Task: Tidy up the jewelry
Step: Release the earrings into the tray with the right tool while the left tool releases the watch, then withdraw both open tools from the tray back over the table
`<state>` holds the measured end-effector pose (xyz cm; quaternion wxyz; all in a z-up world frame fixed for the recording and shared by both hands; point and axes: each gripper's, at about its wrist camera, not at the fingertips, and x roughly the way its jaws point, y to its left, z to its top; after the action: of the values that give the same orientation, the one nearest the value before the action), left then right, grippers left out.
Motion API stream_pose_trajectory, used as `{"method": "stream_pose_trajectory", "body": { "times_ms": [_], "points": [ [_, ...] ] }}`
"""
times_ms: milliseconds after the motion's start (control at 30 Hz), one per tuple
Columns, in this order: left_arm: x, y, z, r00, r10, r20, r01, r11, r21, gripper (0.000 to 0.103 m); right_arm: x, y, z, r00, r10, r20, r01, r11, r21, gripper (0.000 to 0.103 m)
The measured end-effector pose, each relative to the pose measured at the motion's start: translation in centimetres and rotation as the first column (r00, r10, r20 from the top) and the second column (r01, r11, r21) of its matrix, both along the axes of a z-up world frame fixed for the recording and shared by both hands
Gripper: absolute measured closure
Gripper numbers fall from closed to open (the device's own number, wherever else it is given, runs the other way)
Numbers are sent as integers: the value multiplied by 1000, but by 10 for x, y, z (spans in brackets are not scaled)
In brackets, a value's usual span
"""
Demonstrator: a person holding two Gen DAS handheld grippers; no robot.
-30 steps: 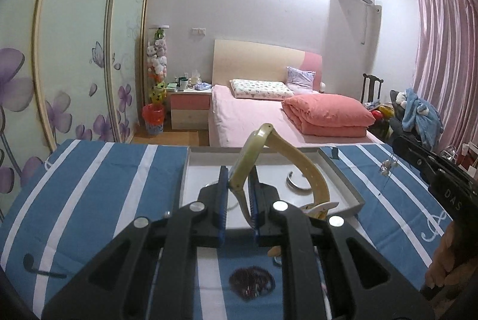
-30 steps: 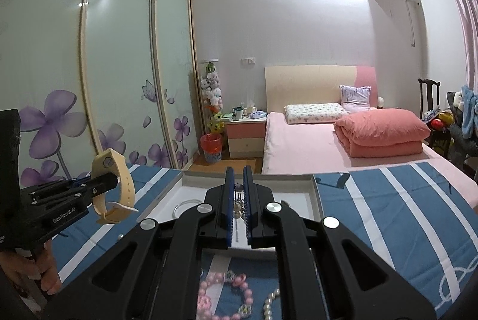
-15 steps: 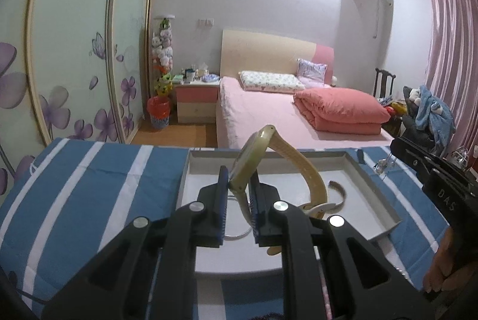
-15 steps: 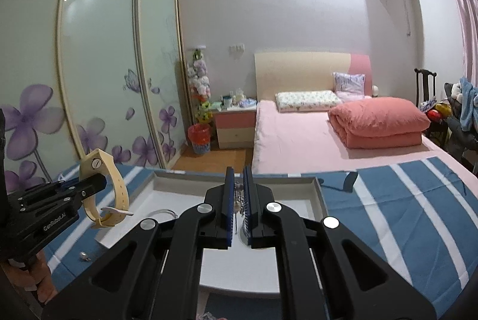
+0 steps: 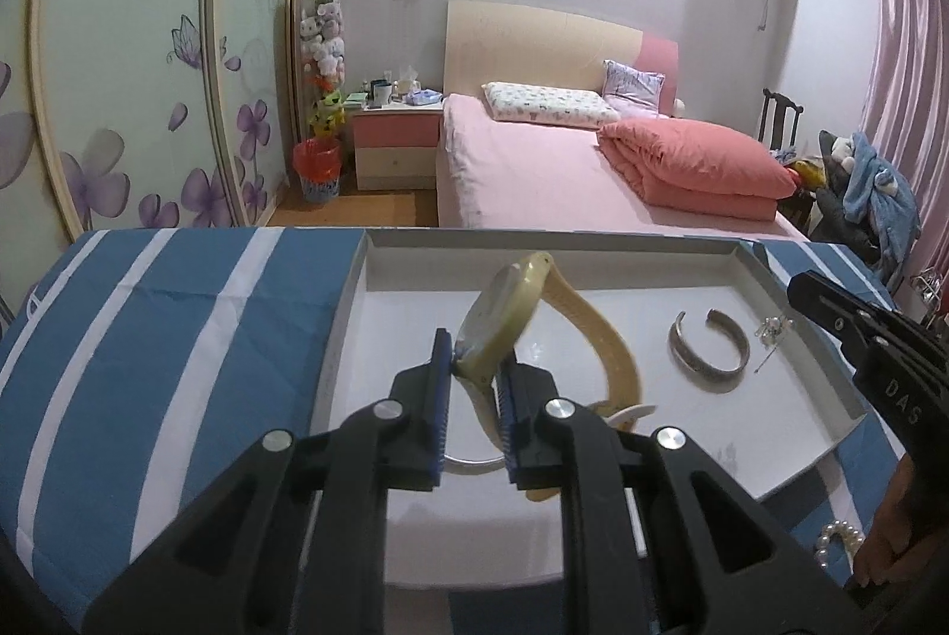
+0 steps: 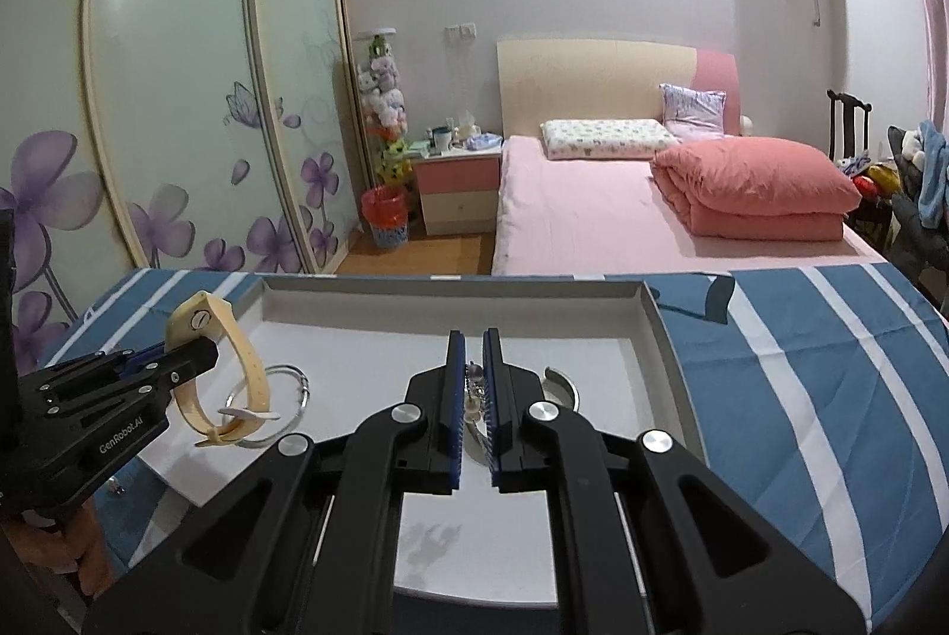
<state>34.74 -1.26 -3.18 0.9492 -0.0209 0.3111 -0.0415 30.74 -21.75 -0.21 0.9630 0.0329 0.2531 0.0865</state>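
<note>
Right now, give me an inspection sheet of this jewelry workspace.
Surface: blue-and-white striped cloth under a white tray.
Job's things: cream watch; silver cuff, thin ring bangle and an earring in the tray; pearl string on the cloth.
Clutter: nothing seen.
Grippers: left gripper opening, watch between its jaws; right gripper shut on a small dangling piece.
Cables: nothing seen.
Surroundings: bed, wardrobe, pink curtain.
</note>
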Motion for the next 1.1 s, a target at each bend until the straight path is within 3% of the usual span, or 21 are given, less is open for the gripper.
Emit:
{"method": "stream_pose_trajectory", "body": {
  "times_ms": [267, 367, 467, 600, 867, 1100],
  "points": [
    [8, 7, -8, 999, 27, -22, -27, 1000, -6, 79, 4, 0, -2, 1000, -4, -29, 5, 1000, 21, 95],
    [7, 7, -7, 999, 27, -18, -27, 1000, -12, 72, 6, -2, -1, 999, -5, -33, 6, 1000, 29, 94],
    [8, 5, -6, 1000, 27, -5, -27, 1000, -2, 67, 6, -3, 0, 999, -7, -35, 8, 999, 36, 81],
    [10, 8, -6, 999, 43, -12, -43, 999, -11, 67, 5, -2, 0, 1000, -4, -30, 5, 999, 35, 80],
    [-5, 18, 16, 997, 65, 40, -64, 998, -28, 67, -3, -5, 8, 1000, -12, -7, 12, 999, 43, 80],
    [-38, 30, 40, 993, 74, 88, -72, 997, -27, 64, -34, -5, 22, 1000, -1, 20, 0, 1000, 29, 80]
  ]
}}
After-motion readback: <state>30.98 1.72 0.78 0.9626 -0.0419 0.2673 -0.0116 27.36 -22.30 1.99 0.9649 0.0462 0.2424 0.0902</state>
